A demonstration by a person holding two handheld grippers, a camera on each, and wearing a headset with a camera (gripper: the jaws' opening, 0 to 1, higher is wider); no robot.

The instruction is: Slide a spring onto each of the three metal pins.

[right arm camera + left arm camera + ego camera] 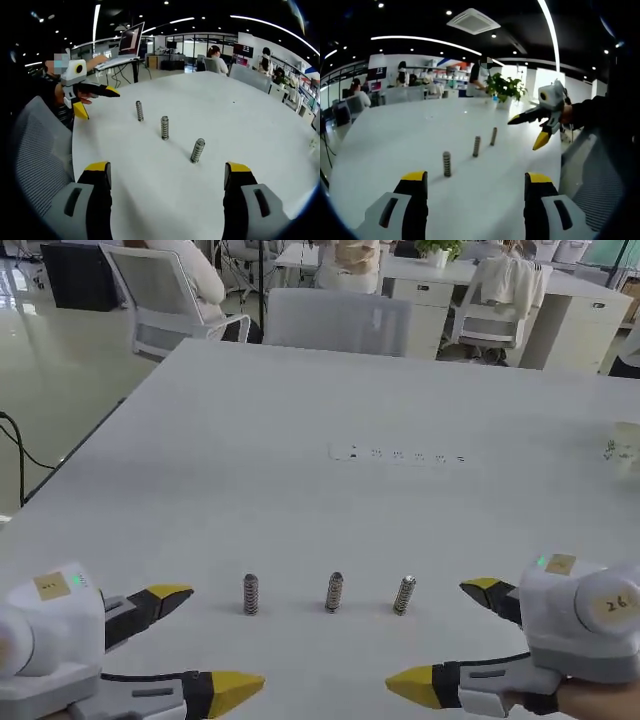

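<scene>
Three metal pins stand in a row on the white table, each with a coil spring around it: the left spring (250, 594), the middle spring (334, 592) and the right spring (404, 595), which leans a little. My left gripper (190, 638) is at the near left, open and holding nothing. My right gripper (455, 635) is at the near right, also open and holding nothing. In the left gripper view the nearest spring (447, 163) stands ahead of the wide-apart jaws (476, 184). From the right gripper (167, 172), the nearest spring (197, 150) stands just ahead.
The white table (330, 430) stretches far ahead. A small clear item (620, 448) lies at the table's right edge. Grey office chairs (340, 320) stand behind the far edge, with people seated beyond.
</scene>
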